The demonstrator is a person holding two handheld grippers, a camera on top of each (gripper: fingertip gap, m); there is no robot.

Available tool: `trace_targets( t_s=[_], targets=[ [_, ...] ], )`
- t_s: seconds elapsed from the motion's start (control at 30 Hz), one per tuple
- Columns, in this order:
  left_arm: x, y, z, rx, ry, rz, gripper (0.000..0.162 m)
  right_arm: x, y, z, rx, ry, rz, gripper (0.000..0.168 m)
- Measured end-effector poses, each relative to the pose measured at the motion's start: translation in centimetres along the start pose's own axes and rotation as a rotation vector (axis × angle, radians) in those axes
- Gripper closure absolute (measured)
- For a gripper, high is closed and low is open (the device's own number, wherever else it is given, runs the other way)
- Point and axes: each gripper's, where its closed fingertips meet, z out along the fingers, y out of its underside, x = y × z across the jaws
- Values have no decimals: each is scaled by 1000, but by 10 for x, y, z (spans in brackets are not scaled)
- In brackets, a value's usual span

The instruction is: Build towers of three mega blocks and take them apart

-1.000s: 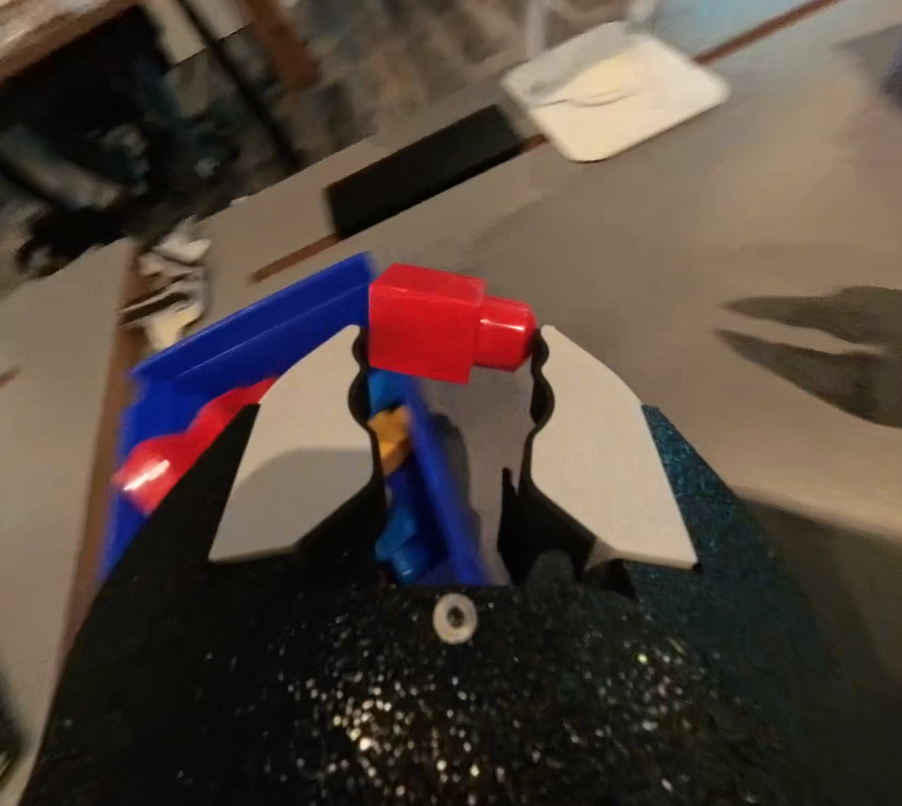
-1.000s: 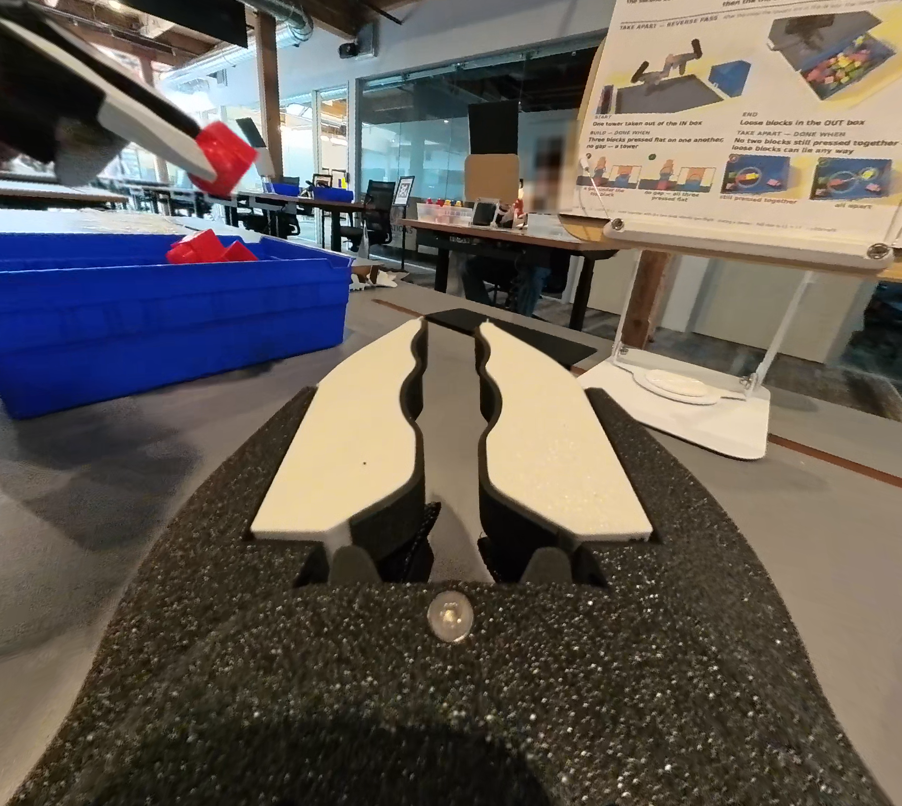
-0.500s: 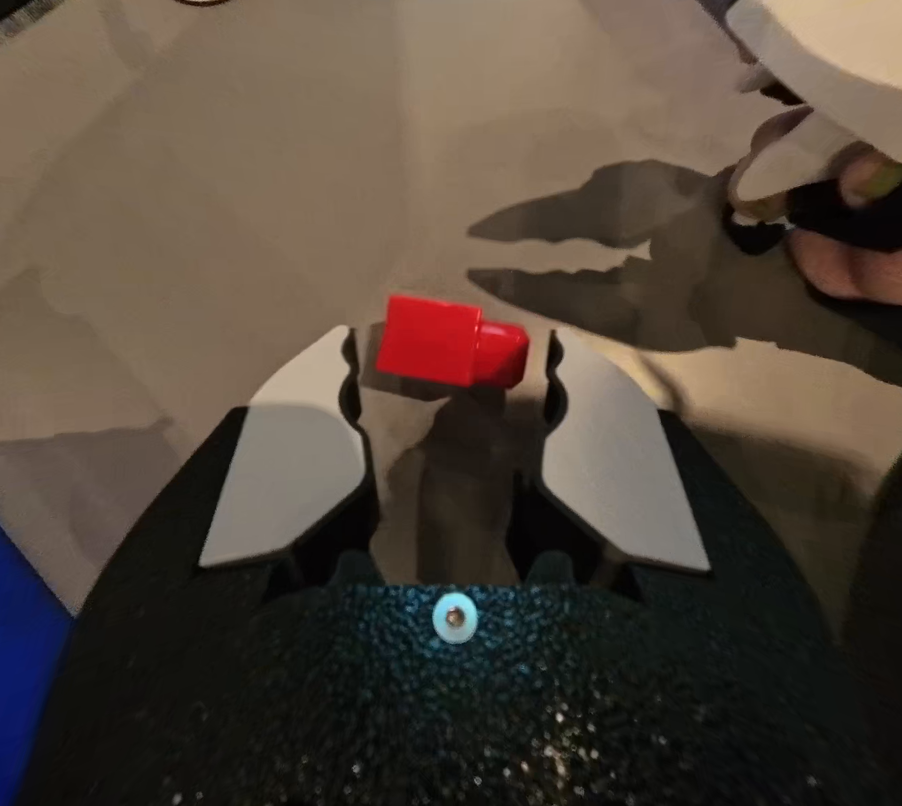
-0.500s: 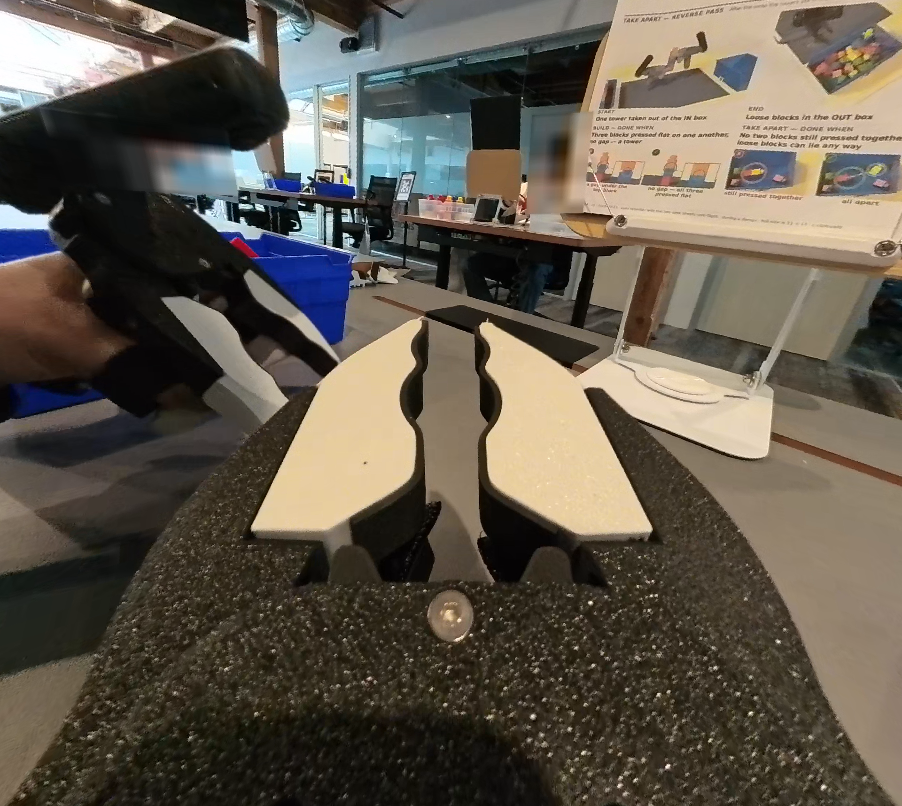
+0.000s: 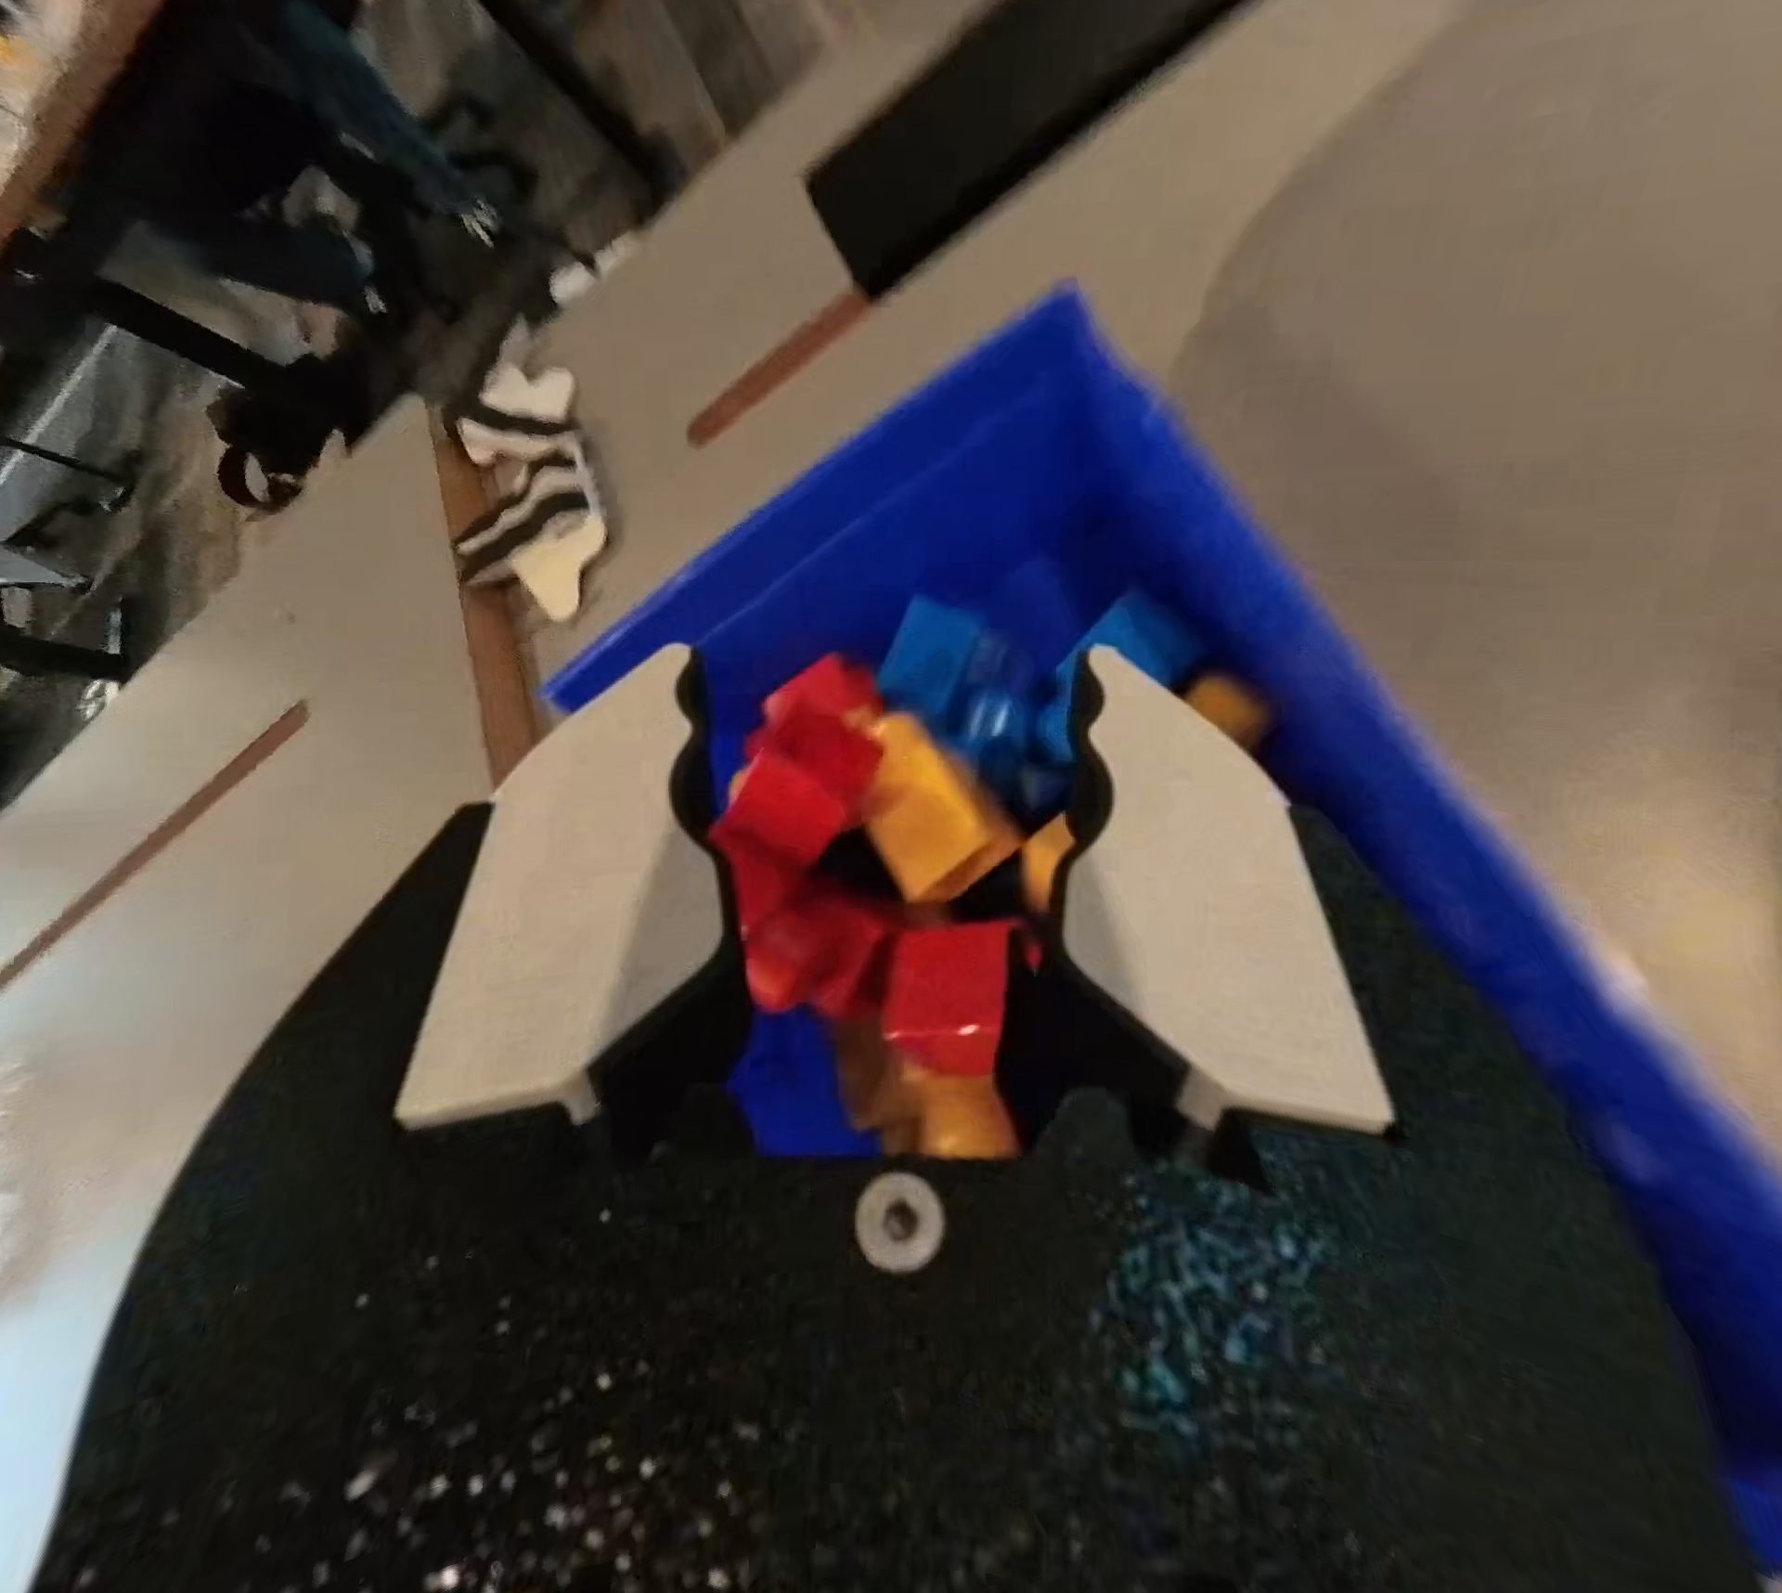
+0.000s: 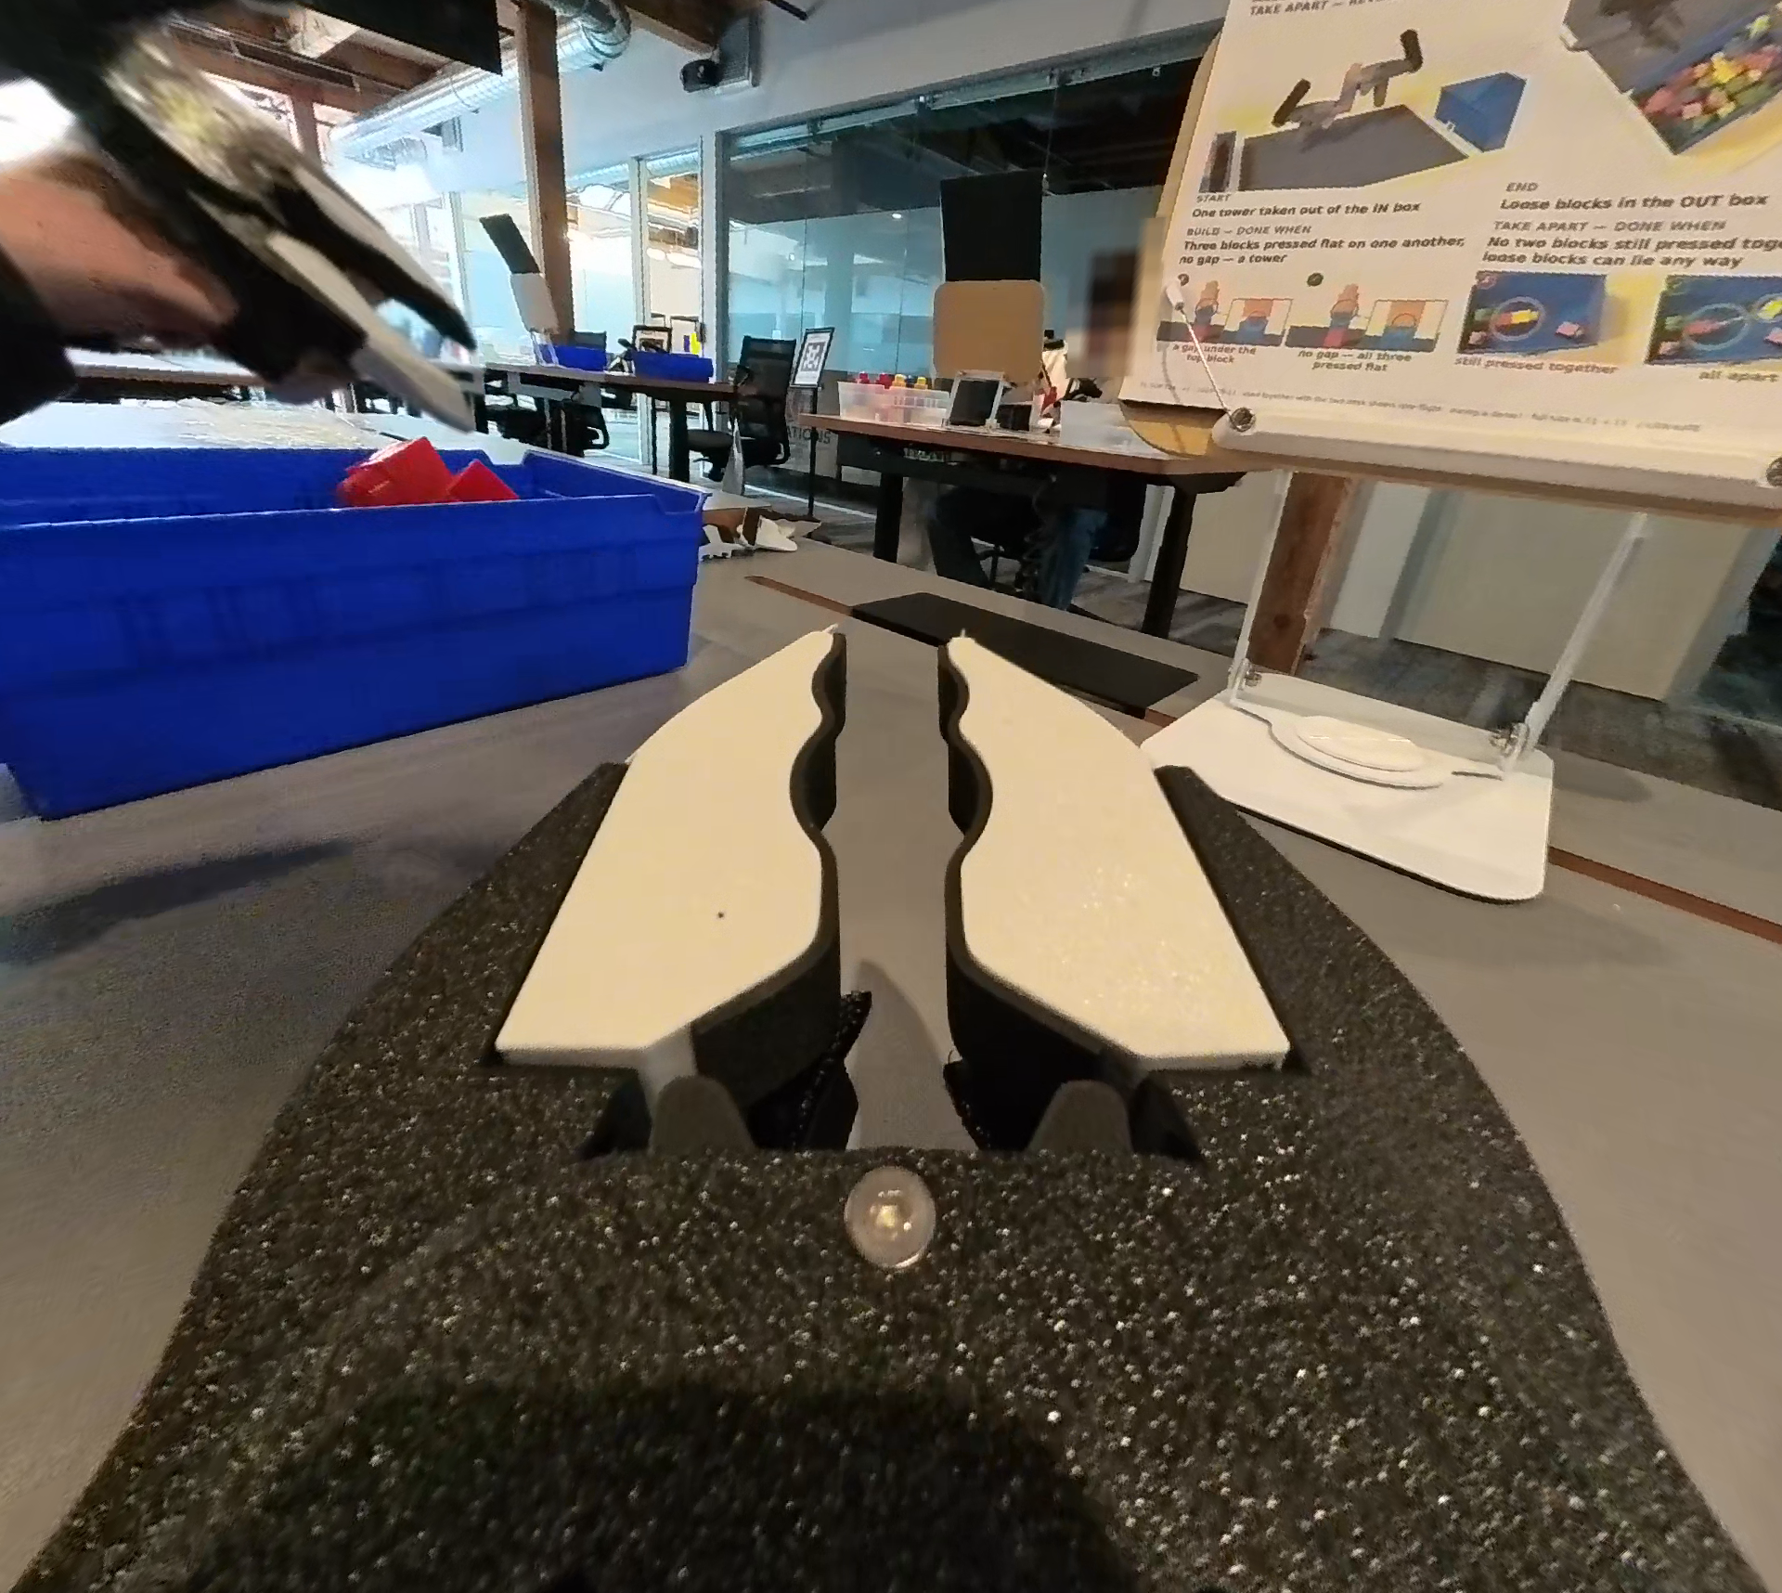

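The left gripper hangs above a blue bin, its two white fingers spread wide with nothing between them. The view is smeared by motion. Through the gap lies a loose heap of mega blocks in the bin: red blocks on the left, an orange block beside them, and blue blocks toward the bin's far corner. The bin sits on a grey worktop. A black flat panel lies near the worktop's far edge, beyond the bin.
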Motion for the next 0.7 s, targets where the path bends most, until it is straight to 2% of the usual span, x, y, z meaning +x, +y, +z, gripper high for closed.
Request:
trace_targets(
  t_s=[0.13, 0.27, 0.33, 0.37, 0.43, 0.53, 0.63, 0.7],
  targets=[
    [-20, 55, 32, -310, 87, 240, 89, 0, 0, 0, -2, -4, 1, 151],
    [-27, 69, 49, -424, 109, 359, 94, -1, 1, 1, -6, -8, 0, 151],
    [-29, 73, 55, -453, 115, 387, 105, -1, 1, 1, -8, -9, 0, 151],
    [-30, 77, 57, -482, 125, 389, 121, -1, 1, 1, -8, -9, 0, 152],
    [-29, 78, 59, -498, 137, 369, 125, -1, 1, 1, -6, -7, 1, 152],
    [-26, 47, 49, -372, 68, 336, 126, 0, 1, 0, -3, -1, 6, 152],
    [-3, -12, 15, -167, 15, 322, 126, 2, 0, 0, -1, 7, 8, 152],
    [31, -50, -13, -45, 48, 314, 126, 3, 0, 0, 2, 14, 11, 152]
  ],
)
